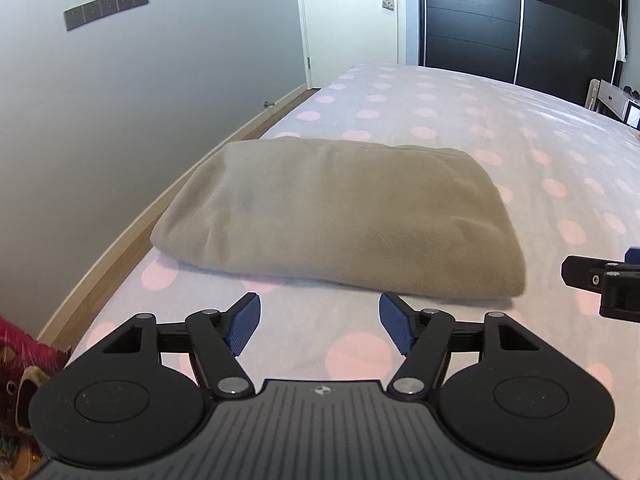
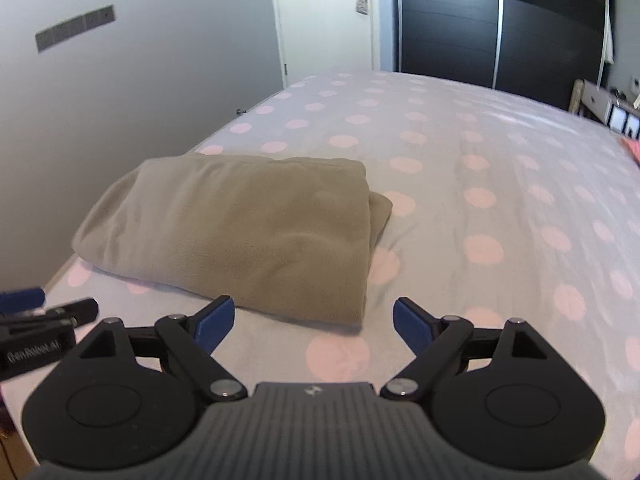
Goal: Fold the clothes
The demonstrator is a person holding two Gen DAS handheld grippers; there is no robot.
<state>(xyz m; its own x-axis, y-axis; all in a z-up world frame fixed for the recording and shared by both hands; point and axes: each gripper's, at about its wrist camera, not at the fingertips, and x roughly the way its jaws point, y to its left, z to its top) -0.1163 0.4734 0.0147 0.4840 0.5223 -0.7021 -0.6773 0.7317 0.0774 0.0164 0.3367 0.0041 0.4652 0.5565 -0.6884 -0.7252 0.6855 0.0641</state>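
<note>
A beige fleece garment (image 1: 340, 216) lies folded into a thick rectangle on the polka-dot bed; it also shows in the right wrist view (image 2: 240, 232). My left gripper (image 1: 320, 324) is open and empty, just in front of the fold's near edge. My right gripper (image 2: 314, 320) is open and empty, in front of the fold's near right corner. The right gripper shows at the right edge of the left wrist view (image 1: 600, 280). The left gripper shows at the left edge of the right wrist view (image 2: 40, 320).
The bed (image 1: 480, 128) has a grey cover with pink dots and a wooden frame edge (image 1: 120, 248) along the grey wall. A red patterned cloth (image 1: 16, 360) lies at the near left. A white door (image 1: 348, 8) and dark wardrobe (image 1: 520, 24) stand beyond.
</note>
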